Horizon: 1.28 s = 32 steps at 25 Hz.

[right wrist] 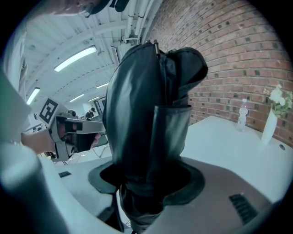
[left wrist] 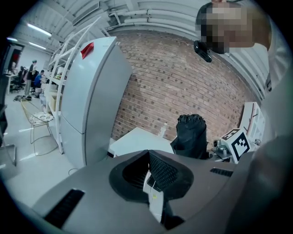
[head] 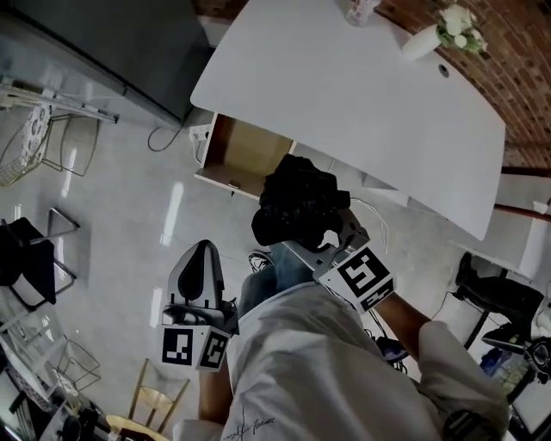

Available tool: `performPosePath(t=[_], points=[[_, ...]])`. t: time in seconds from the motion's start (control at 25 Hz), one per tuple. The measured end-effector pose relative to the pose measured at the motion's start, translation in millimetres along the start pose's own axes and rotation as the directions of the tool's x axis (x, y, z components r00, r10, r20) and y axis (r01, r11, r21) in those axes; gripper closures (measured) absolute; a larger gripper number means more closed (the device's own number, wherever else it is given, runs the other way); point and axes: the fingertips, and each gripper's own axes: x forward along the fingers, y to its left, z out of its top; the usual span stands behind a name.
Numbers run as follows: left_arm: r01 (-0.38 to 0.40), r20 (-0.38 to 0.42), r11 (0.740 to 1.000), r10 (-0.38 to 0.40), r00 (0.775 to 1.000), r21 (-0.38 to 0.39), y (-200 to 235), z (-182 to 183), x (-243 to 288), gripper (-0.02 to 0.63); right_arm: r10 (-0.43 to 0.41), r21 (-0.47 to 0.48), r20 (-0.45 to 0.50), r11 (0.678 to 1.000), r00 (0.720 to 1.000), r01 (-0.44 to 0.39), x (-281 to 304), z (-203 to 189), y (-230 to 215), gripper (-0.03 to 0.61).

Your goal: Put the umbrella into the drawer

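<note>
A black folded umbrella point(head: 297, 202) stands upright in my right gripper point(head: 303, 236), which is shut on its lower end. In the right gripper view the umbrella point(right wrist: 151, 114) fills the middle, rising out of the right gripper point(right wrist: 146, 183). Beyond the umbrella, an open wooden drawer point(head: 237, 155) sticks out from under the white table point(head: 344, 95). My left gripper point(head: 205, 251) hangs lower left, away from the umbrella, its jaws closed to a point. The left gripper point(left wrist: 153, 171) holds nothing; the umbrella point(left wrist: 192, 135) shows to its right.
A white vase with flowers point(head: 435, 34) and a bottle point(head: 362, 10) stand on the table's far side. Wire chairs point(head: 34, 138) are at the left and a wooden chair point(head: 155, 400) is below. A tall grey fridge point(left wrist: 91, 96) stands against the brick wall. Cables lie on the floor.
</note>
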Motion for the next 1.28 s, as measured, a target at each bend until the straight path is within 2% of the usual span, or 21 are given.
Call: performPosePath(t=[0.2,0.56,0.8,1.04,1.28], points=[[0.012,-0.010,0.997,-0.011,1.000,0.074,-8,23,35,0.595,-0.017,0.031,0.026,0.999,1.000,0.016,5,12,-30,0.327],[0.105,-0.067,0.987,-0.097,0.993,0.123,7,39,78,0.595,-0.067,0.059,0.021,0.996,0.998,0.066,34,11,-50,0.327],[0.212,-0.148,0.964,-0.189,0.971,0.160,21,37,89,0.595,-0.130,0.118,0.009,0.985,0.992,0.128,54,0,-41,0.327],[0.278,-0.204,0.949,-0.246,0.948,0.149,51,31,93,0.595,-0.192,0.159,-0.014,0.969,0.981,0.191,87,-12,-33,0.327],[0.369,-0.285,0.915,-0.314,0.906,0.165,74,9,91,0.595,-0.247,0.204,-0.035,0.947,0.968,0.249,117,-30,-29,0.327]])
